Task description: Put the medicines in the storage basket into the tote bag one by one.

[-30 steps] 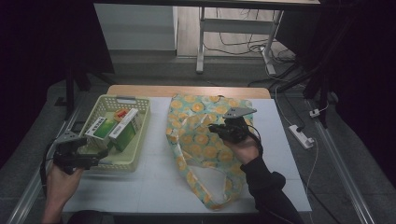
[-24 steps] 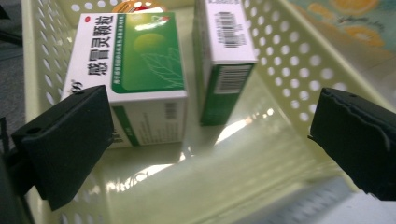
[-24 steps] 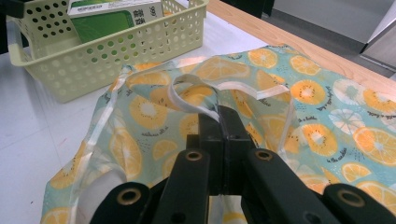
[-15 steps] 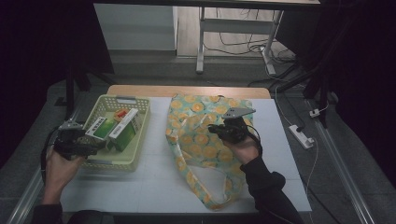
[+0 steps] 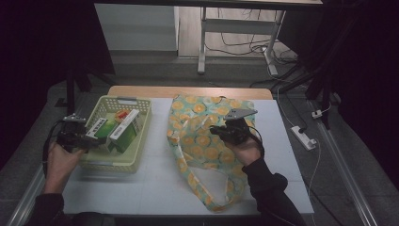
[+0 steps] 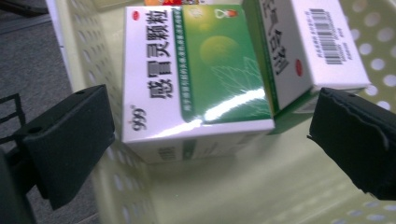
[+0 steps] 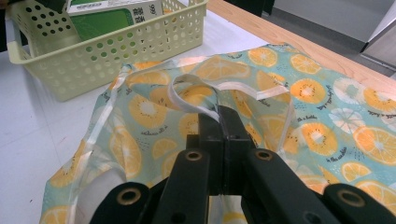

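I count one pale green basket near the left edge of the white worktop, and one fruit-print bag lying flat across its middle, its handle loop trailing toward the near edge. From the high view I make out two medicine boxes in the basket, a green one and a white-and-green one leaning beside it, with a scrap of red packaging behind them.

My left gripper sits at the basket's left wall, and its jaws stand wide open. The left gripper view brings what the high view cannot: the green box lies between the two black jaws with a clear gap on each side, neither pad touching it, and the white box with its barcode rests against the green one's right side. The basket wall runs under the left jaw.

My right gripper rests on the bag near its centre. In the right gripper view the jaws are pressed together, pinching a white-edged fold of the bag's rim, a detail too small to tell from above. That same view shows the basket side-on beyond the bag, and the wooden table edge at the worktop's far side.
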The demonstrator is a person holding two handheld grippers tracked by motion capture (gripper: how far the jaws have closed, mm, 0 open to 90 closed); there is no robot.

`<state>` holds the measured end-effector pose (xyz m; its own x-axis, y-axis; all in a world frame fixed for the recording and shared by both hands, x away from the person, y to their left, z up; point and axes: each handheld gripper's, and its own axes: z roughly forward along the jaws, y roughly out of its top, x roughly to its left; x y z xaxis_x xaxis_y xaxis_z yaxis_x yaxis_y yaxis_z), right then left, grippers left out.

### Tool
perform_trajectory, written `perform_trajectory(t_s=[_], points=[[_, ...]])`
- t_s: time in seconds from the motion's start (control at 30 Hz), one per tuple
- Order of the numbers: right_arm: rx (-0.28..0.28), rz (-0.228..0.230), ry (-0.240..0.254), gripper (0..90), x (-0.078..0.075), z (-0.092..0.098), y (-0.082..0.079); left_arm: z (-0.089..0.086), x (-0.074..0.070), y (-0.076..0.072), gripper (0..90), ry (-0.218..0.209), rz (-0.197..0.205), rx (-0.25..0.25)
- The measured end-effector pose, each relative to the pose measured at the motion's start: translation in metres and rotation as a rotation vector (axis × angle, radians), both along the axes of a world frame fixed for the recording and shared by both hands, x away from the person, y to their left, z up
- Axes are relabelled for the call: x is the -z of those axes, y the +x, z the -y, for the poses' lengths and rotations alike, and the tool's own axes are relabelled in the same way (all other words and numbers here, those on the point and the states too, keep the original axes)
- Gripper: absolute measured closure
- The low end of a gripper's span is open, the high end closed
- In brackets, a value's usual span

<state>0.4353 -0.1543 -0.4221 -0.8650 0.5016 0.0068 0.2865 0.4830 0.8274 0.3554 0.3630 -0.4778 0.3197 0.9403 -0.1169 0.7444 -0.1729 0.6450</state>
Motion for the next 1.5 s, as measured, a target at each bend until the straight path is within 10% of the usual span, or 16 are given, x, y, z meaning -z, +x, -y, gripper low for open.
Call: perform_trajectory(t_s=[0.5,0.9,1.5], points=[[-0.001,0.0,-0.001,89.6,0.0,0.0,0.0,0.006,0.004,0.025,1.5,0.041,-0.118,0.05],[-0.003,0.0,-0.003,89.5,0.0,0.0,0.0,0.014,0.004,0.027,7.7,0.135,-0.129,0.021],[-0.001,-0.001,0.0,89.5,0.0,0.001,0.0,0.012,0.003,0.028,16.7,0.05,-0.193,-0.04]])
